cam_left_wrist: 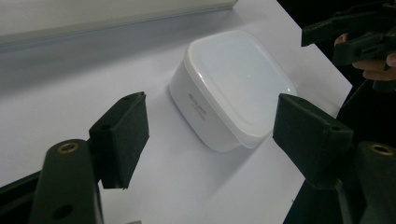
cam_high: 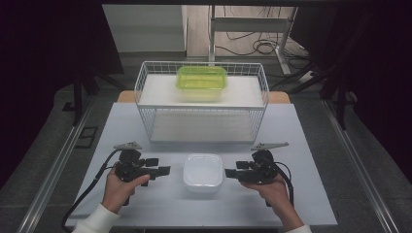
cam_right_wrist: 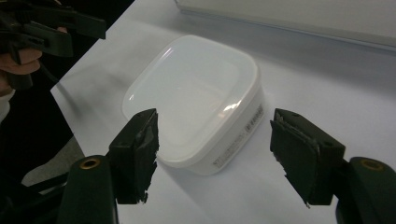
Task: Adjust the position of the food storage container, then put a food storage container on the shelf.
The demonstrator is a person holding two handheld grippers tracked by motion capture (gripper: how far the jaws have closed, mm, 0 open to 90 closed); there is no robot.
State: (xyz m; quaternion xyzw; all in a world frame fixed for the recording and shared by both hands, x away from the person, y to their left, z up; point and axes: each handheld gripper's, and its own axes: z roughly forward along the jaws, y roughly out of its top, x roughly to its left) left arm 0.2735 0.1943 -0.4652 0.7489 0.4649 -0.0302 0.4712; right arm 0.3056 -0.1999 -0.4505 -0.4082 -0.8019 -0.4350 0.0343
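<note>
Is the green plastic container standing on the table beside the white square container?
No, the green plastic container stands on top of the white wire rack, behind the white square container.

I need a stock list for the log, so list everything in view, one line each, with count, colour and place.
white container: one, white, lid on, near edge of the table between the two grippers, touched by neither
green container: one, clear body with yellow-green lid, on the top shelf of the wire rack
wire rack: one, white, two shelves, at the far middle of the table
table: one, pale grey-white top
cables: several, dark, on the floor behind the table
left gripper: one, black, left of the white container, jaws open, pointing at it
right gripper: one, black, right of the white container, jaws open, pointing at it
hands: two, white sleeves, at the near edge, each holding a gripper
</note>
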